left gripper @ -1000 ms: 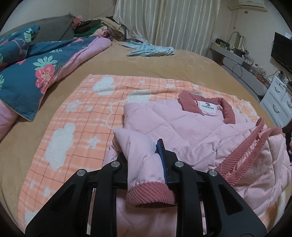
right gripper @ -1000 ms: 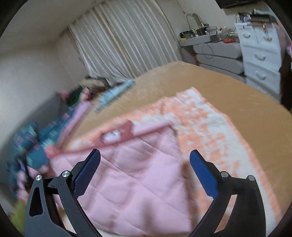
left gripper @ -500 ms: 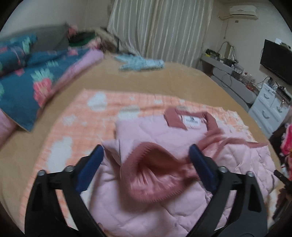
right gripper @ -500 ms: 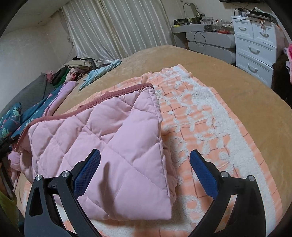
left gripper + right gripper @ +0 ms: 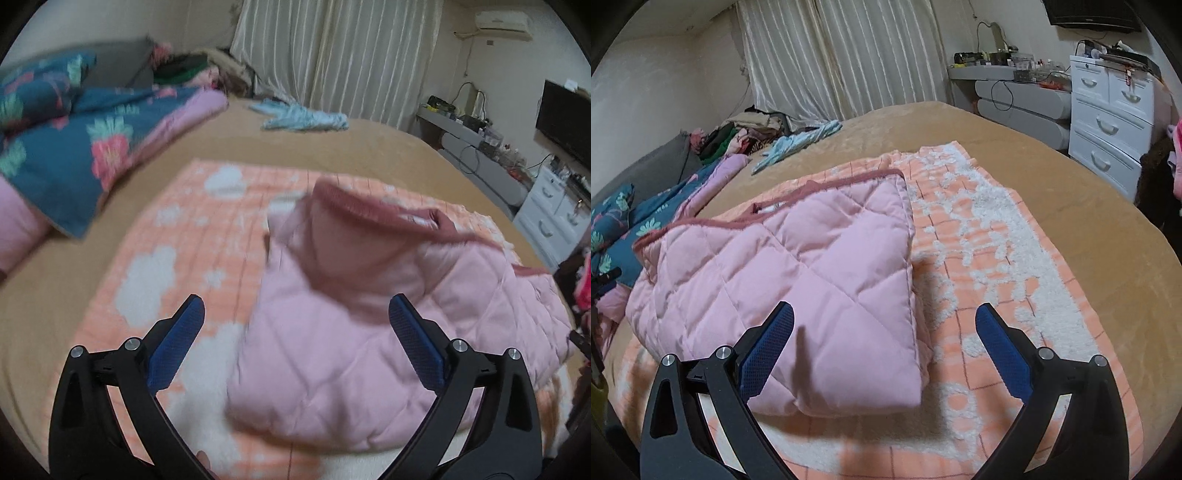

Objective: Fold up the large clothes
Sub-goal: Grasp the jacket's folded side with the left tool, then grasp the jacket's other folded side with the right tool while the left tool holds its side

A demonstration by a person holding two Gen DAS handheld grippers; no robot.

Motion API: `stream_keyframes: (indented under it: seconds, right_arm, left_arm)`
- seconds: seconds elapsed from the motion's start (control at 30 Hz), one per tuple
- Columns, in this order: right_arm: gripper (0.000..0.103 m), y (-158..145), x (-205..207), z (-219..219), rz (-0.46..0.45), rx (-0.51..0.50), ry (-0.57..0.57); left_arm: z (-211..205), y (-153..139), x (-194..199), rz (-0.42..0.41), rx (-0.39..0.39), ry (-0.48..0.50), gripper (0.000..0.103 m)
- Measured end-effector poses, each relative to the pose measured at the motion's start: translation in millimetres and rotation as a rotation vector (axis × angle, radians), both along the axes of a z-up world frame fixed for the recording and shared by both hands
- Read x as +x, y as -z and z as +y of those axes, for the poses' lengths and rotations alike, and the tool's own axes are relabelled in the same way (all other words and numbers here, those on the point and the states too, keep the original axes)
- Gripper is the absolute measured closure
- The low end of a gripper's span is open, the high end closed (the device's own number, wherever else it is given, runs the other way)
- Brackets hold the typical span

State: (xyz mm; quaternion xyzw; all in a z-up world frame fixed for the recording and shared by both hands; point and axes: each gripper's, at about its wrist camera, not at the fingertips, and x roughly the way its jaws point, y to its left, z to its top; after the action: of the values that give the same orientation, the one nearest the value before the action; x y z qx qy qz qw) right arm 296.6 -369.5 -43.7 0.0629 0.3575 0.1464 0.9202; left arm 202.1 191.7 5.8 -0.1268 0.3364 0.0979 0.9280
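A pink quilted jacket (image 5: 369, 332) with dark pink ribbed trim lies partly folded on an orange-and-white checked blanket (image 5: 177, 258) on the bed. Its sleeve with the ribbed cuff (image 5: 354, 206) lies folded across the body. My left gripper (image 5: 295, 314) is open and empty, just above the jacket's near edge. In the right wrist view the jacket (image 5: 798, 266) lies flat with a straight folded right edge. My right gripper (image 5: 884, 325) is open and empty, above the jacket's near right corner and the blanket (image 5: 1015, 280).
A blue floral duvet (image 5: 85, 147) is heaped at the left. A light blue garment (image 5: 299, 118) lies at the far side of the tan bed (image 5: 332, 155). A pile of clothes (image 5: 746, 136) sits by the curtains. White drawers (image 5: 1108, 122) stand at the right.
My left gripper let go of the sleeve cuff, opened and drew back; the sleeve now lies across the jacket. My right gripper stayed open and steadied over the jacket's corner.
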Motion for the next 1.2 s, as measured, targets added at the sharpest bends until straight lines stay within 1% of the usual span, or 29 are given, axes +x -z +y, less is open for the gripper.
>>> stream_keyframes:
  seconds: [0.1,0.27,0.3,0.33,0.37,0.4,0.43,0.47,0.53,0.6,0.7,0.8,0.87,1.0,1.07,1.2]
  right_arm:
    - [0.005,4.1,2.3,4.4,0.006,-0.004,-0.029]
    - [0.006,11.9,11.2,24.7,0.009,-0.036,-0.103]
    - [0.026,14.4,13.8,29.6,0.011,-0.043,-0.118]
    - [0.041,15.2,16.5,35.5,0.013,-0.056,-0.130]
    - [0.048,14.1,17.6,40.8,0.004,-0.087,-0.123]
    - [0.064,9.4,19.3,48.1,-0.014,-0.104,-0.134]
    - [0.072,4.6,19.1,52.1,-0.036,-0.110,-0.135]
    - [0.075,-2.5,19.0,56.5,-0.064,-0.122,-0.133]
    - [0.080,-23.1,20.6,66.3,-0.131,-0.150,-0.128]
    - [0.082,-47.9,25.1,73.8,-0.203,-0.151,-0.119]
    - [0.083,-73.1,38.2,80.4,-0.272,-0.166,-0.101]
    - [0.083,-86.4,60.5,89.5,-0.307,-0.193,-0.087]
    - [0.083,-84.9,72.0,91.2,-0.305,-0.213,-0.076]
    - [0.083,-70.9,96.3,91.6,-0.280,-0.238,-0.048]
    - [0.083,-64.3,105.7,91.5,-0.262,-0.230,-0.034]
    - [0.083,-50.4,116.4,91.2,-0.234,-0.226,-0.019]
  left_arm:
    - [8.9,29.3,-0.8,0.047,-0.066,0.007,0.010]
    - [8.1,58.5,12.0,0.114,-0.088,0.039,0.010]
    - [3.7,63.1,12.6,0.118,-0.083,0.053,0.012]
    - [-2.0,65.7,14.2,0.116,-0.062,0.067,0.032]
    - [-6.1,65.4,15.3,0.113,-0.042,0.071,0.053]
    - [-10.4,64.2,16.4,0.112,-0.013,0.066,0.064]
    - [-14.5,60.5,18.0,0.105,0.015,0.067,0.082]
    - [-16.8,54.7,19.2,0.092,0.032,0.065,0.086]
    - [-17.0,39.0,20.9,0.052,0.066,0.048,0.088]
    - [-14.7,20.8,22.4,0.002,0.083,0.031,0.089]
    - [-9.8,-2.0,31.9,-0.053,0.084,0.008,0.089]
    - [-6.2,-13.0,47.0,-0.067,0.089,-0.013,0.089]
    - [-6.3,-15.9,57.2,-0.070,0.099,-0.023,0.089]
    - [-7.0,-11.5,74.6,-0.058,0.115,-0.039,0.089]
    - [-6.0,-5.7,83.7,-0.043,0.132,-0.046,0.089]
    - [-5.3,3.9,95.0,-0.022,0.133,-0.062,0.089]
